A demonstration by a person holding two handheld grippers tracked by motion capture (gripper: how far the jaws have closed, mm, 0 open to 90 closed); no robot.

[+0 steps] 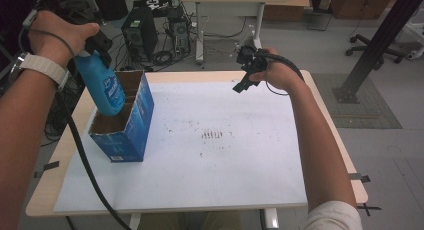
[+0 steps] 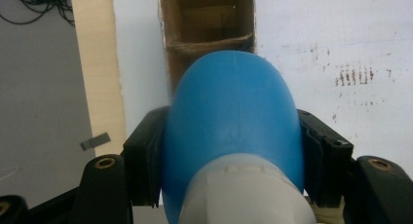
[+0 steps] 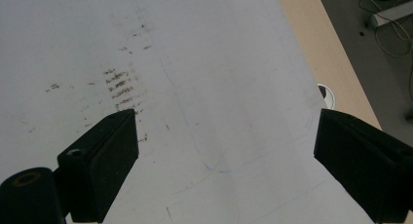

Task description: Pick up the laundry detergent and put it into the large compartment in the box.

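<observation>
A blue plastic bottle (image 1: 106, 87) with a grey-white collar hangs bottom-down over the near compartment of an open blue cardboard box (image 1: 131, 127), its base dipping just inside the rim. My left gripper (image 1: 85, 42) is shut on the bottle's upper body. In the left gripper view the bottle (image 2: 231, 126) sits pressed between both black pads, with the box (image 2: 209, 24) and its cardboard divider below. My right gripper (image 1: 244, 80) hovers over the far right part of the table, open and holding nothing; in the right gripper view its jaws (image 3: 224, 160) stand wide apart above the white sheet.
A white sheet (image 1: 215, 150) with a patch of brown marks (image 1: 212, 135) covers most of the wooden table (image 1: 50, 190). Beyond the far edge stand computer towers (image 1: 140, 32), cables and a white desk. A black frame post (image 1: 372, 45) rises at the right.
</observation>
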